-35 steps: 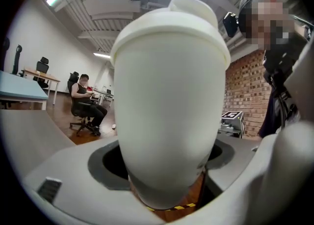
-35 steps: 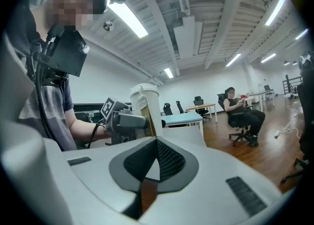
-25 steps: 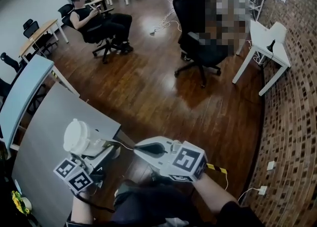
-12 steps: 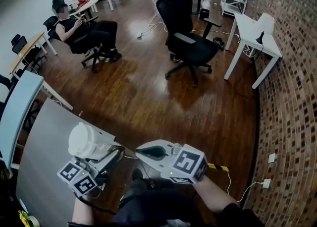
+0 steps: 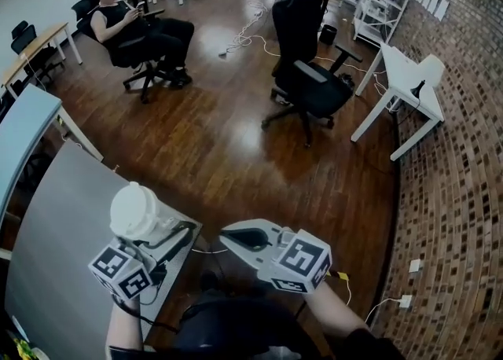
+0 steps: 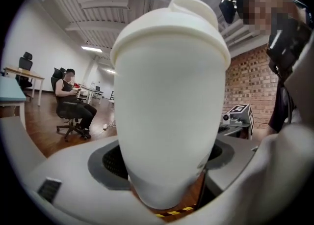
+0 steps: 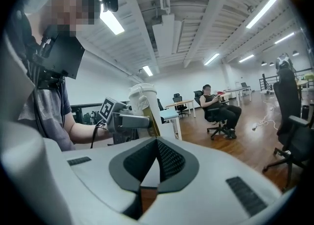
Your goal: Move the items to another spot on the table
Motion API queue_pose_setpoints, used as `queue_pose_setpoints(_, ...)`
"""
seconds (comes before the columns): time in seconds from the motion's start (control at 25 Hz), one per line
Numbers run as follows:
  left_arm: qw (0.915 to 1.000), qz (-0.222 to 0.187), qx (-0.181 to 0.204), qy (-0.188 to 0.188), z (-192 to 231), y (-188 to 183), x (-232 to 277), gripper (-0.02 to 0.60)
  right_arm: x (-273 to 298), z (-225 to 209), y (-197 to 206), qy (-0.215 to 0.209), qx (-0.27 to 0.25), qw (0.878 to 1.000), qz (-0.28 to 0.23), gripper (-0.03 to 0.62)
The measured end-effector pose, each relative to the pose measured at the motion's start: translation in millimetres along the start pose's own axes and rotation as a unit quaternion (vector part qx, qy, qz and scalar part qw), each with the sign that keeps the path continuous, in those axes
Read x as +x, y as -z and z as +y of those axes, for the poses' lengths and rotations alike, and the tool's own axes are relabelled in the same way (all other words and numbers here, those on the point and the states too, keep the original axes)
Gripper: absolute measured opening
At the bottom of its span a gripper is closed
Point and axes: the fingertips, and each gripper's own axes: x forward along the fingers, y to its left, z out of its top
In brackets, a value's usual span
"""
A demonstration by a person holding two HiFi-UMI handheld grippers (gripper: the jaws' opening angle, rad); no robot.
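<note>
A white lidded cup (image 5: 135,211) sits upright between the jaws of my left gripper (image 5: 157,223), which is shut on it above the near corner of the grey table (image 5: 55,225). In the left gripper view the cup (image 6: 169,101) fills the middle, with the two grey pads pressed on its lower sides at my left gripper (image 6: 167,172). My right gripper (image 5: 234,236) hovers just right of the cup, past the table's edge, shut and empty. In the right gripper view its pads (image 7: 169,157) meet at my right gripper (image 7: 156,145), and the cup (image 7: 142,102) shows beyond them.
A black office chair (image 5: 310,75) stands on the wooden floor ahead. A person sits on a chair (image 5: 130,28) at the back left. A white side table (image 5: 413,75) stands by the brick wall on the right. A light-blue table (image 5: 23,138) is at the left.
The head view has swung, so the room has shifted in the picture. Both grippers have moved a little to the right, the cup still in the left one.
</note>
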Motion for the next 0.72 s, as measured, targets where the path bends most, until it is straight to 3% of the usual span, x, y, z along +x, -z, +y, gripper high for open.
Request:
queue_pose_setpoints(0.28, 0.9998, -0.006, -0.016, 0.001, 65, -10, -14, 0.426, 62, 1, -22, 0.011, -0.005, 1.000, 0.006, -0.015)
queue_pose_setpoints(0.56, 0.9998, -0.008, -0.008, -0.014, 86, -7, 4, 0.426, 80, -28, -23, 0.009, -0.003, 1.000, 0.005, -0.015)
queue_pose_setpoints(0.72, 0.9992, 0.003, 0.002, -0.039, 85, -4, 21, 0.426, 75, -49, -19, -0.013, -0.002, 1.000, -0.003, -0.015)
